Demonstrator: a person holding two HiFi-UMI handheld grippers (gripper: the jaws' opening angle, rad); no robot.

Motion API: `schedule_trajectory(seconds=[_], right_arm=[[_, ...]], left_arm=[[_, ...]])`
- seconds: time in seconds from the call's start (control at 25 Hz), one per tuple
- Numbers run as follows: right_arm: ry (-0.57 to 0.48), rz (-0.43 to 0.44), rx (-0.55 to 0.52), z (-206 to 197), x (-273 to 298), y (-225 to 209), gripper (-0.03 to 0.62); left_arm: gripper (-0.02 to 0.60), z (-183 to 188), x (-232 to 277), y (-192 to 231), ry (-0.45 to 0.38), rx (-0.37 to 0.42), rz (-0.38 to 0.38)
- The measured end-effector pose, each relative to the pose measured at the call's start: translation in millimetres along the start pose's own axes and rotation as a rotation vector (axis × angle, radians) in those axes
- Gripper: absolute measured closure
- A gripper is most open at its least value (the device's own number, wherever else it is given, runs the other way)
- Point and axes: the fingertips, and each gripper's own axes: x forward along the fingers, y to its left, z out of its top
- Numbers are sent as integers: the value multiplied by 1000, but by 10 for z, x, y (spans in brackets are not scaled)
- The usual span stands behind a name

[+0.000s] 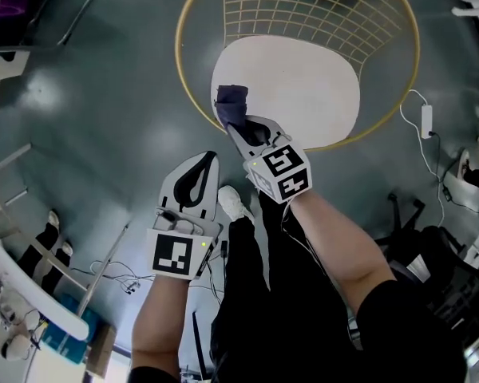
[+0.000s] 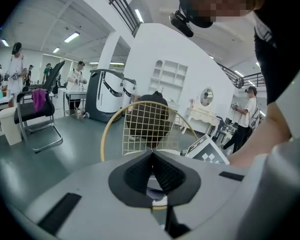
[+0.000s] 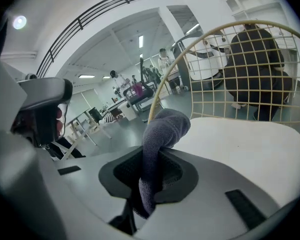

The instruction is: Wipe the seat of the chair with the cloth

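The chair has a gold wire back [image 1: 319, 6] and a white oval seat [image 1: 303, 86]. A dark purple cloth [image 1: 231, 104] rests on the seat's near left edge, pinched in my right gripper [image 1: 241, 130]. In the right gripper view the cloth [image 3: 160, 134] bulges out between the closed jaws, just over the seat [image 3: 240, 144]. My left gripper [image 1: 209, 159] hangs shut and empty over the floor, short of the chair. Its own view shows the jaws [image 2: 151, 156] pressed together, with the chair back [image 2: 147, 126] ahead.
The grey floor [image 1: 104, 110] surrounds the chair. A black metal-frame chair [image 1: 32, 14] stands at upper left, a white table edge [image 1: 32, 294] at lower left. A white cable and adapter [image 1: 425, 118] lie right of the chair. People and desks fill the room behind.
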Motion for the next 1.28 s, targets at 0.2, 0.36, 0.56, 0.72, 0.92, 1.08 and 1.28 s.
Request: schedule_trajectory(seconds=[0.2,0.36,0.56,0.72,0.92,1.08,1.28], right_arm=[[27,-8,13,-259,256,-151,531],[36,-22,24,-385,403,-244,531],[62,-66,29,-516,550,-349,531],[64,-83,31,-556,595,-399,531],[48,-88,37,-565,570,-442,531],[45,-119,50,-608,515,-551,531],[56,-172,70,-704,398,-730,531]], left_arm=[[569,-284,106,66,26,0,0],[569,-406,148,86,24,13,-4],[569,-554,164,95,52,9,-9],[569,-594,203,63,41,-30,-13],[569,-619,249,-12,43,-25,-30],[569,-648,290,-74,55,-9,-46],[569,-619,352,-158,43,-13,-58]])
